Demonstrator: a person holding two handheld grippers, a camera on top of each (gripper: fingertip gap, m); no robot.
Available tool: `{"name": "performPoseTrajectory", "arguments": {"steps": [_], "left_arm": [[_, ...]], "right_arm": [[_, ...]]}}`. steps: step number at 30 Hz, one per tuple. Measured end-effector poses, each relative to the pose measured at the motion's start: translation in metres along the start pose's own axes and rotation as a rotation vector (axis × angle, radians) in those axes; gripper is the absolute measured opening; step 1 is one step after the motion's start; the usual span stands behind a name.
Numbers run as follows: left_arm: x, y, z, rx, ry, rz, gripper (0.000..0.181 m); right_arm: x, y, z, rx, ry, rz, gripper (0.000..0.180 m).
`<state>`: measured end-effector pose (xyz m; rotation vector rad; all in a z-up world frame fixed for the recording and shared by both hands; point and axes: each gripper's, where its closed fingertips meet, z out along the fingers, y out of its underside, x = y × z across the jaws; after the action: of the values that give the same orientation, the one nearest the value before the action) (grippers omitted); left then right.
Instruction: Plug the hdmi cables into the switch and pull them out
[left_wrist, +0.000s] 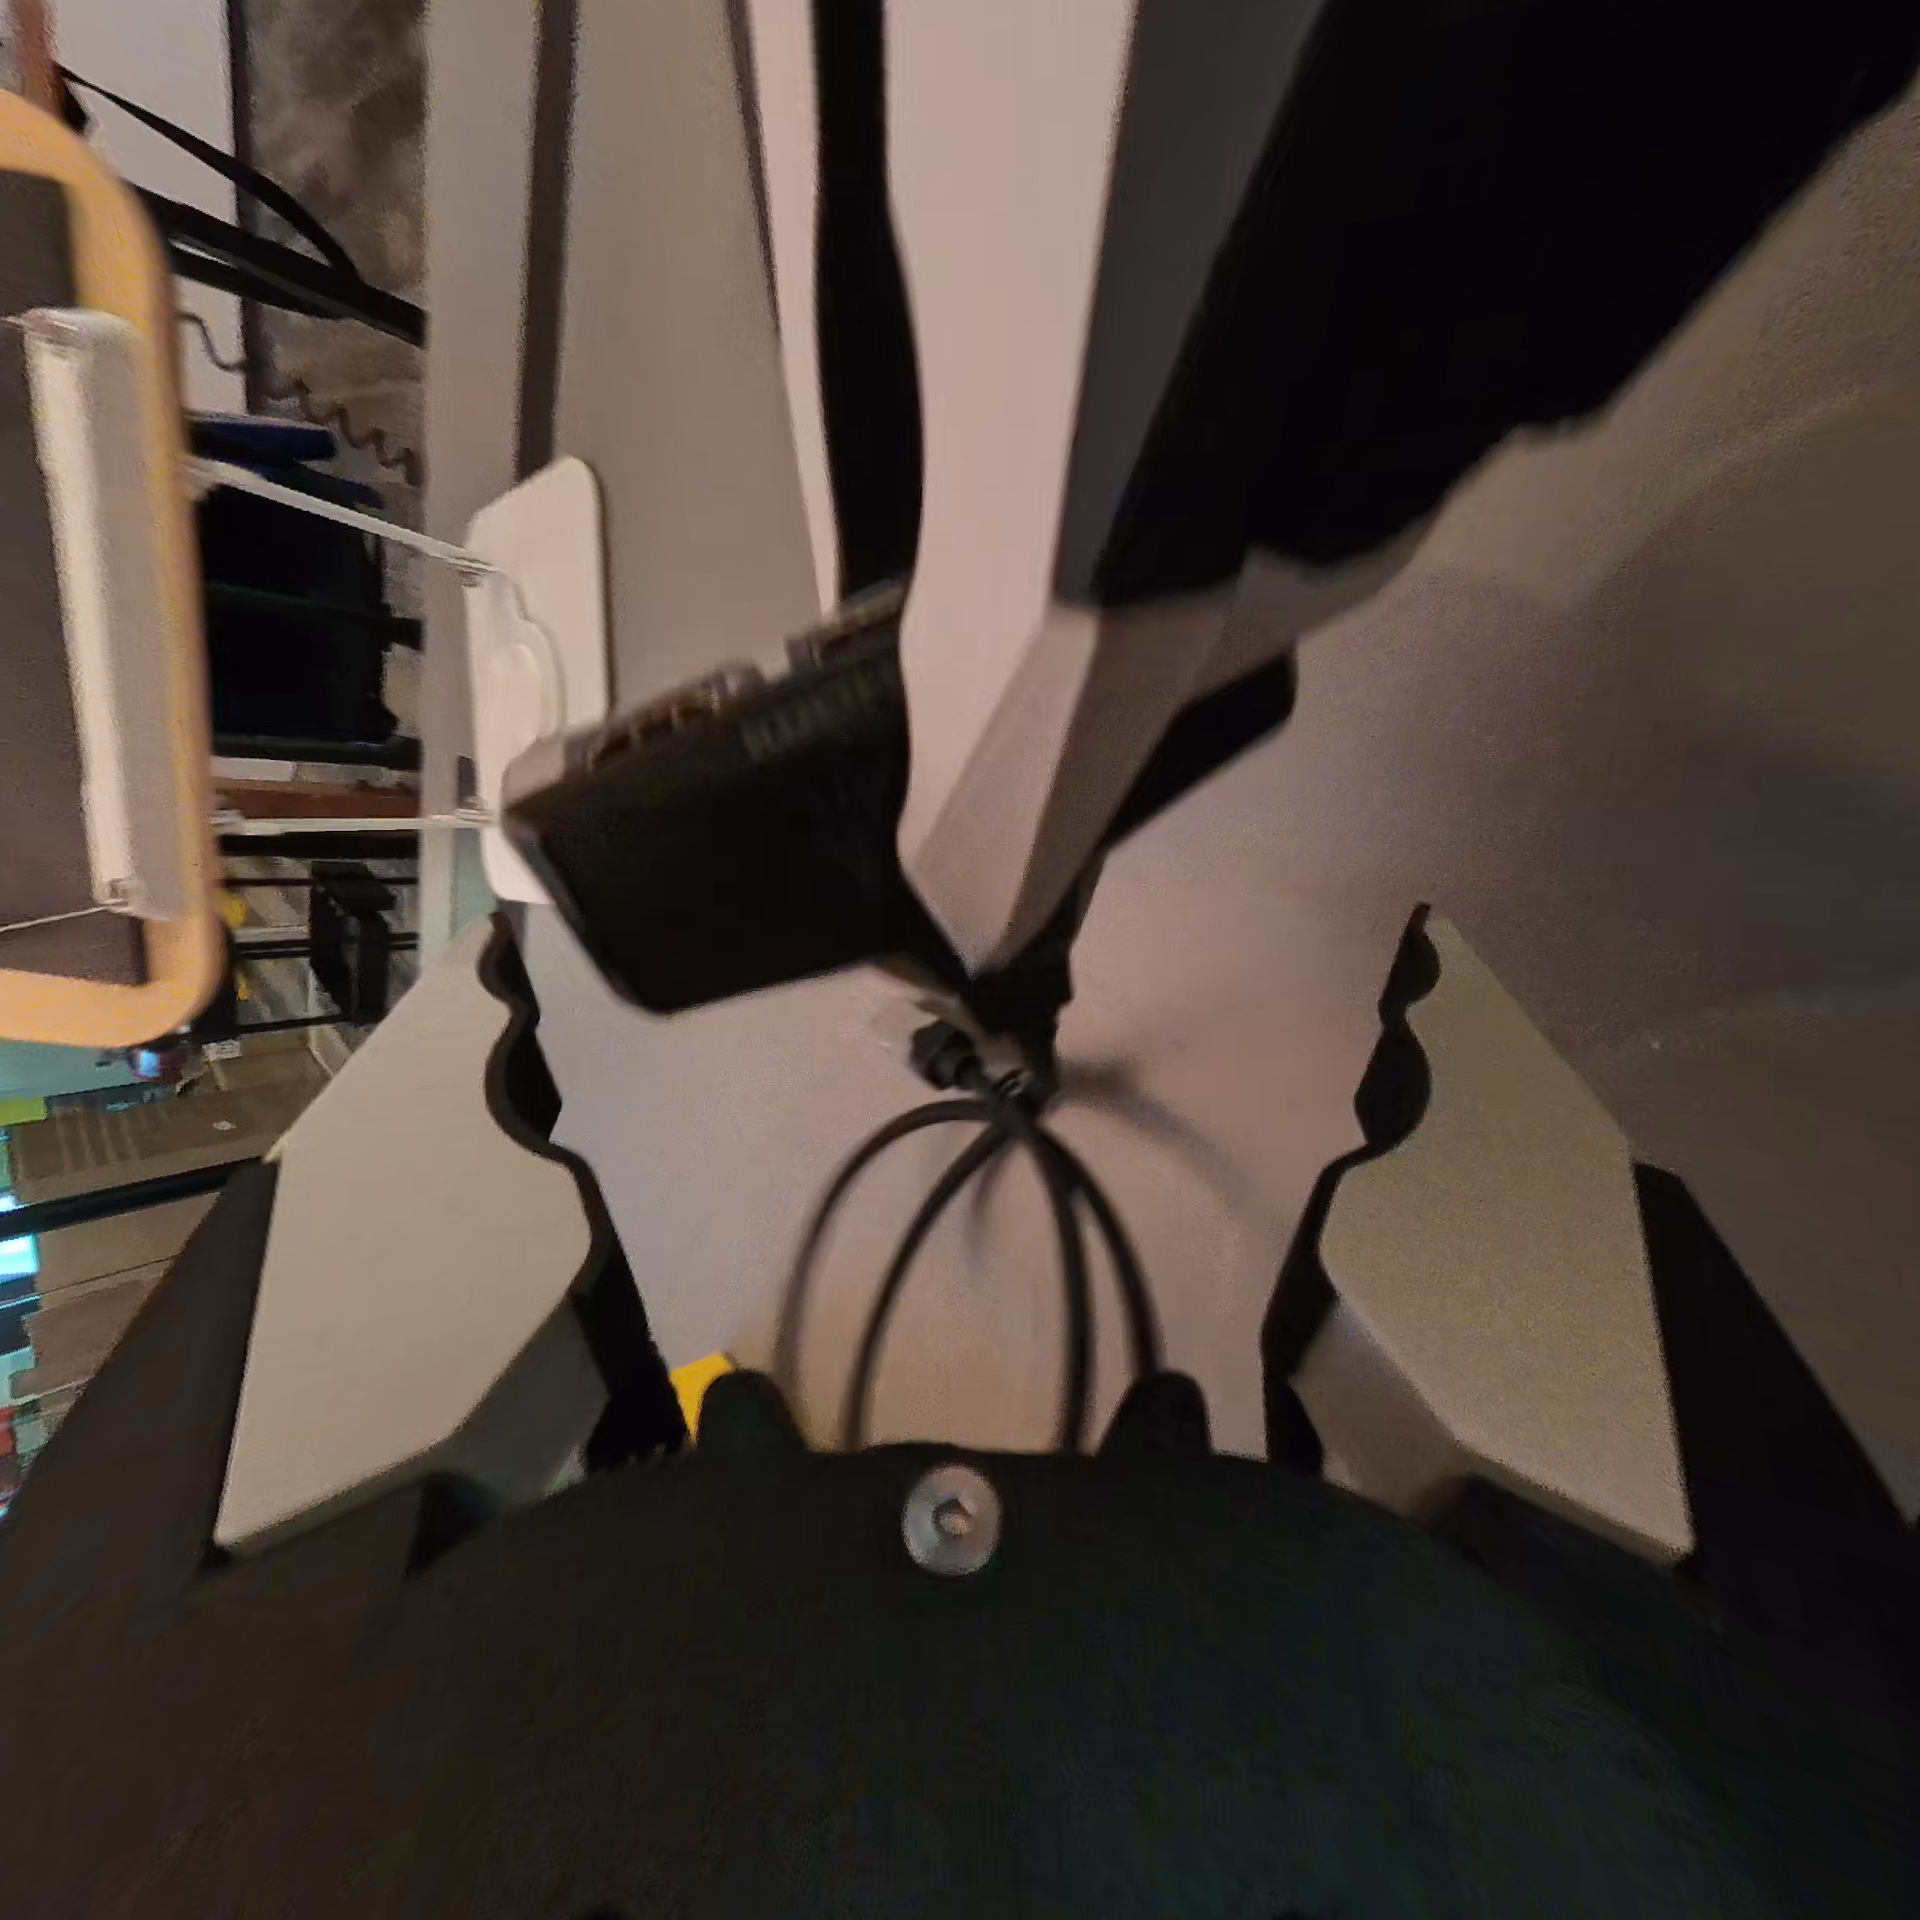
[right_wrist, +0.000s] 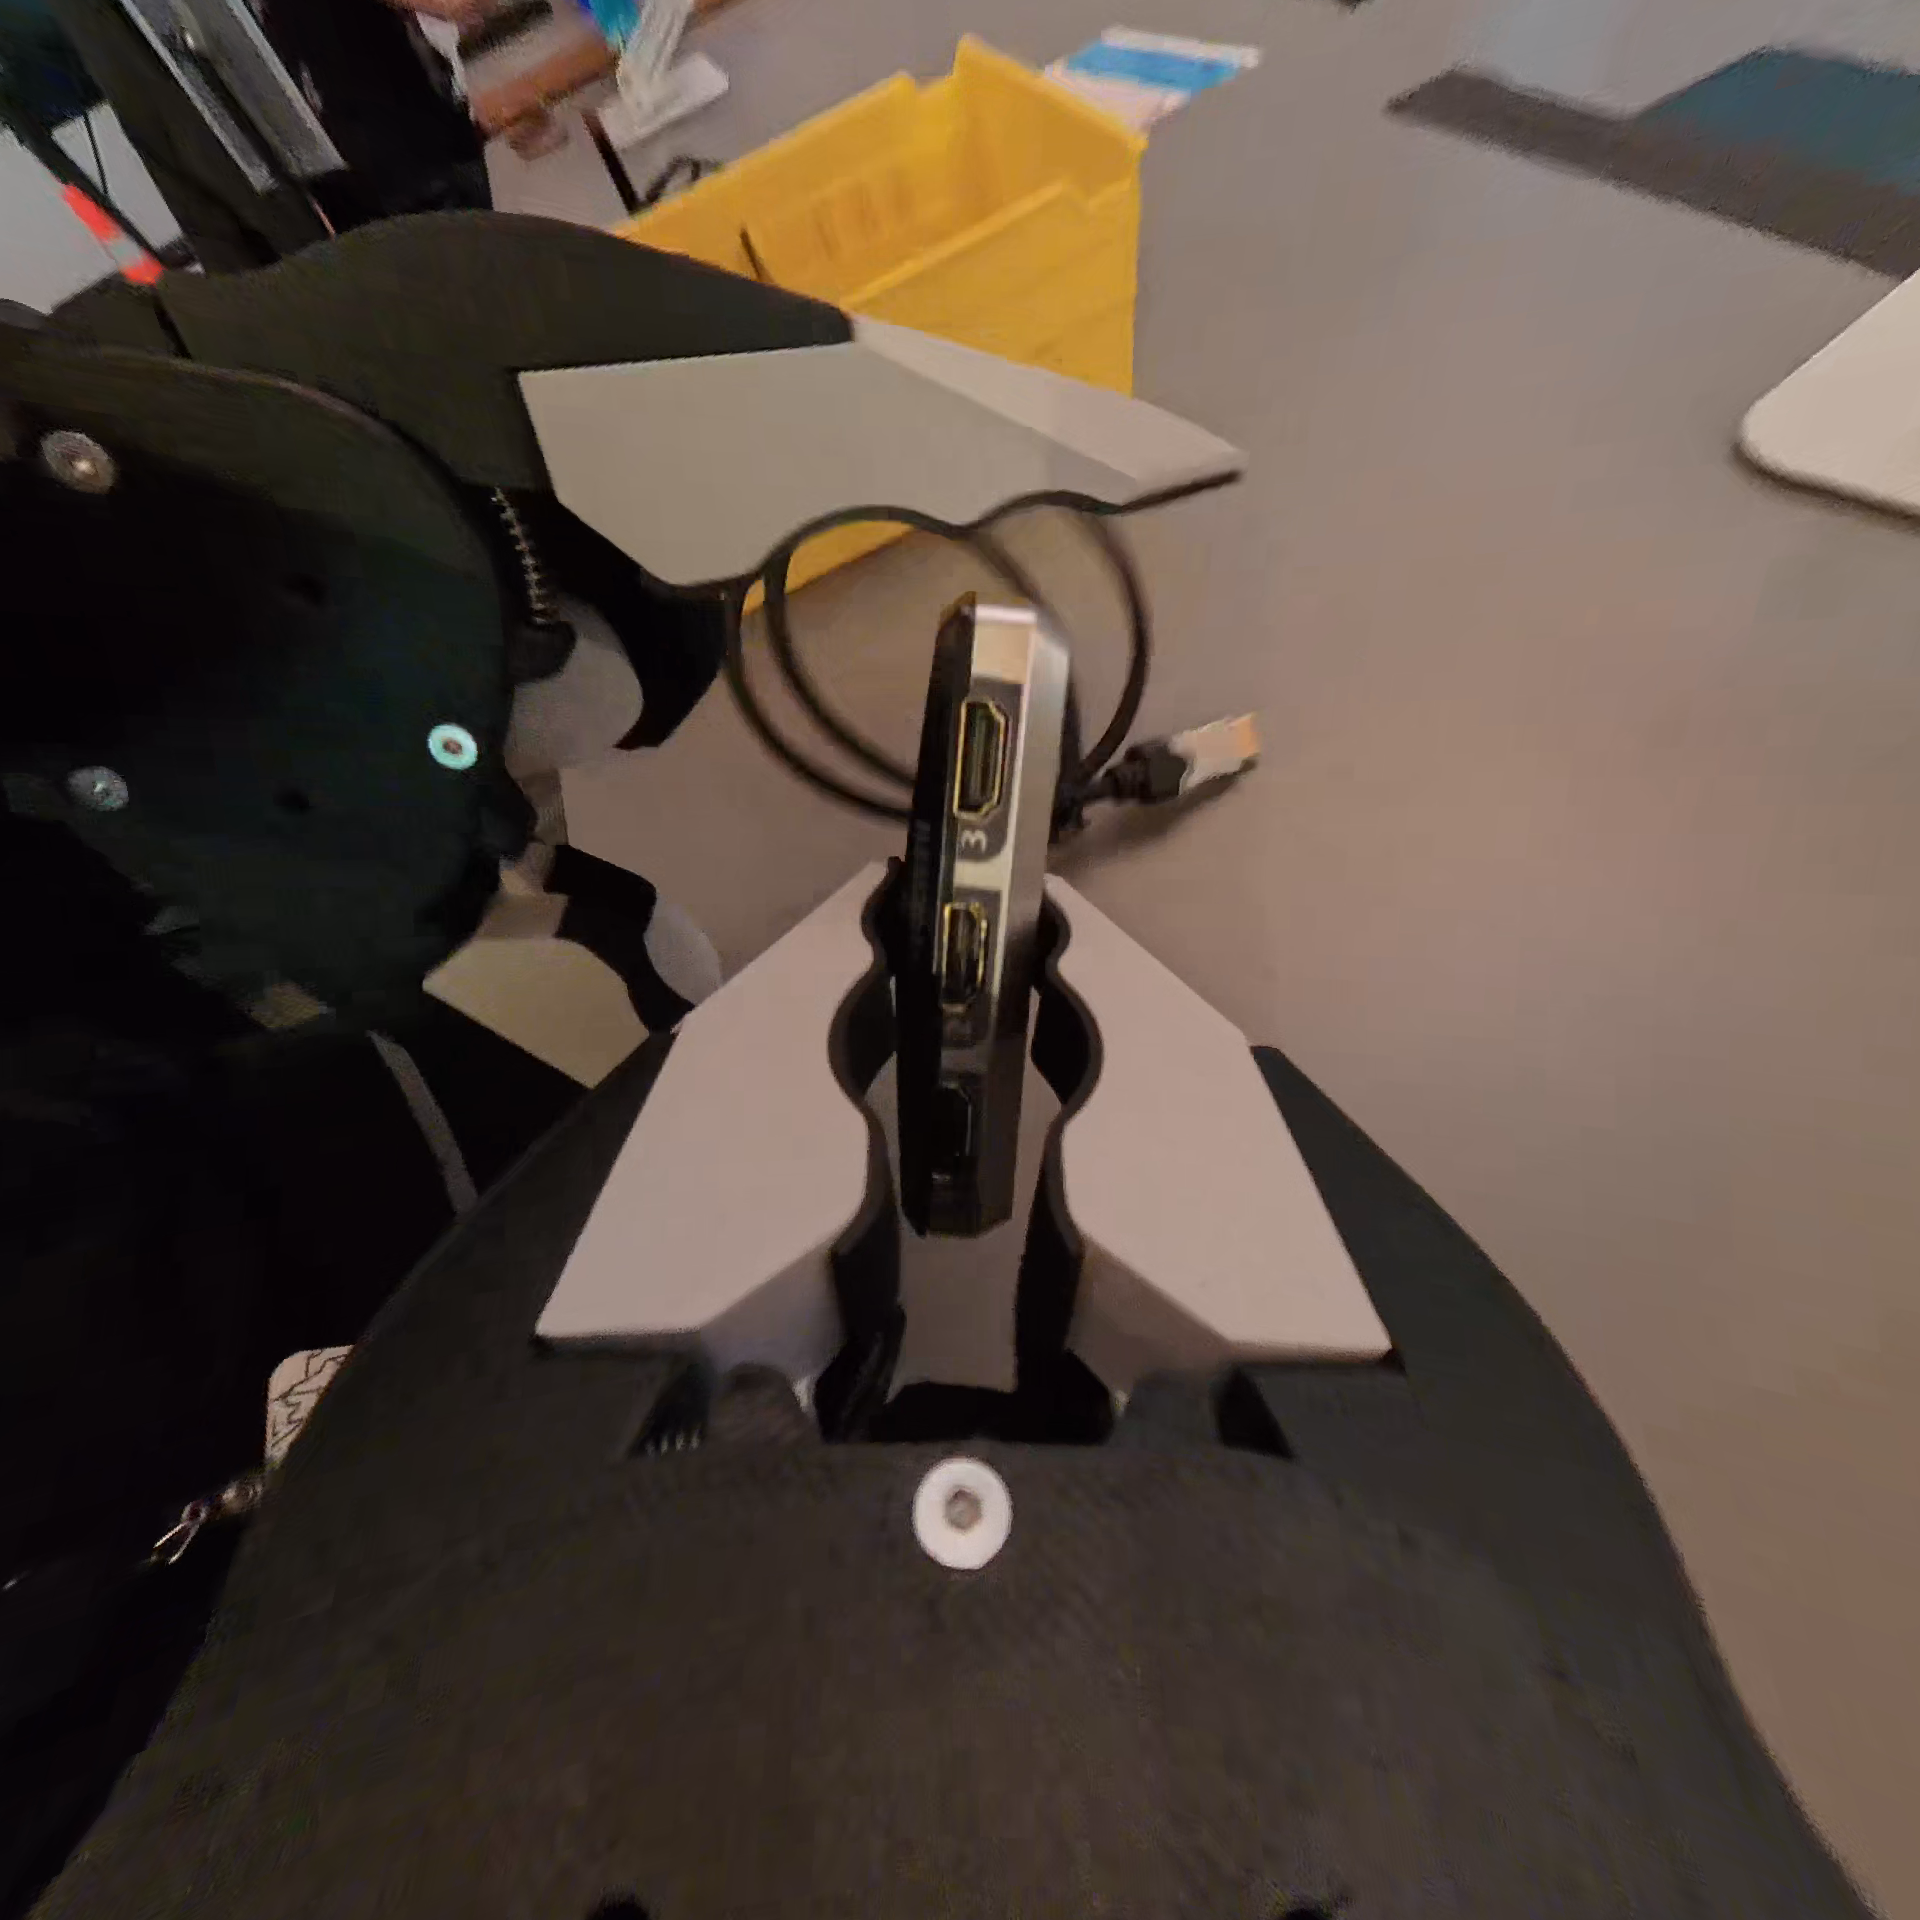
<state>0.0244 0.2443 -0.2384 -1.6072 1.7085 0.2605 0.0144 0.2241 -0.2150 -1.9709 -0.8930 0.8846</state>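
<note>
My right gripper (right_wrist: 966, 904) is shut on the black and silver hdmi switch (right_wrist: 987, 831) and holds it on edge, its row of empty ports facing the camera. The switch also shows in the left wrist view (left_wrist: 727, 831), gripped by a grey right-gripper finger (left_wrist: 1039, 748). A black hdmi cable (right_wrist: 1122, 623) lies coiled on the grey table behind the switch, its metal plug (right_wrist: 1216, 748) free. My left gripper (left_wrist: 956, 930) is open and empty. The cable loop (left_wrist: 831, 1247) lies between its fingers, below the switch. Its upper finger (right_wrist: 831, 447) reaches over the coil.
A yellow bin (right_wrist: 935, 208) stands on the grey table (right_wrist: 1507, 779) behind the cable. A flat white object (right_wrist: 1849, 416) lies at the right edge. In the blurred left wrist view, a white plate (left_wrist: 540, 582) and a wood-rimmed object (left_wrist: 166, 623) lie beyond the switch. Only a small space, under 4 cm, lies between the two pairs of fingers. To reach the wood-rimmed object (left_wrist: 166, 623) in a straight line is about 30 centimetres for my left fingers, about 35 centimetres for my right.
</note>
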Motion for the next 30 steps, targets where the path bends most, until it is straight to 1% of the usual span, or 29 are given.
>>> {"name": "performPoseTrajectory", "arguments": {"steps": [1,3,5,7,9,11,13,18,23,26,28,29,30], "left_arm": [[-0.007,-0.004,-0.008,0.021,-0.021,-0.006,0.152],[-0.019,-0.015,-0.026,0.087,-0.067,-0.024,0.141],[-0.029,-0.025,-0.046,0.141,-0.106,-0.046,0.136],[-0.033,-0.031,-0.064,0.189,-0.133,-0.051,0.126],[-0.038,-0.031,-0.076,0.212,-0.184,-0.054,0.121],[-0.038,-0.023,-0.078,0.205,-0.199,-0.074,0.12],[-0.031,-0.012,-0.072,0.195,-0.171,-0.113,0.119],[-0.004,0.025,-0.041,0.117,-0.053,-0.206,0.118],[0.029,0.058,-0.011,0.046,0.064,-0.287,0.119],[0.048,0.071,0.004,0.009,0.121,-0.303,0.119],[0.058,0.079,0.013,-0.014,0.147,-0.309,0.119],[0.063,0.078,0.015,-0.004,0.168,-0.328,0.115],[0.066,0.077,0.016,0.01,0.192,-0.356,0.114]], "right_arm": [[0.002,-0.007,-0.011,0.016,0.02,-0.015,0.019],[0.007,-0.022,-0.035,0.059,0.058,-0.034,0.018],[0.014,-0.036,-0.06,0.088,0.105,-0.062,0.019],[0.022,-0.049,-0.089,0.119,0.154,-0.088,0.019],[0.031,-0.063,-0.121,0.152,0.217,-0.116,0.019],[0.04,-0.078,-0.153,0.206,0.262,-0.124,0.018],[0.048,-0.092,-0.186,0.248,0.318,-0.148,0.019],[0.06,-0.13,-0.266,0.345,0.441,-0.207,0.019],[0.075,-0.148,-0.33,0.41,0.549,-0.221,0.019],[0.089,-0.145,-0.349,0.403,0.591,-0.204,0.018],[0.1,-0.133,-0.35,0.353,0.593,-0.175,0.019],[0.107,-0.127,-0.349,0.327,0.602,-0.164,0.019],[0.114,-0.12,-0.348,0.303,0.612,-0.149,0.019]]}}
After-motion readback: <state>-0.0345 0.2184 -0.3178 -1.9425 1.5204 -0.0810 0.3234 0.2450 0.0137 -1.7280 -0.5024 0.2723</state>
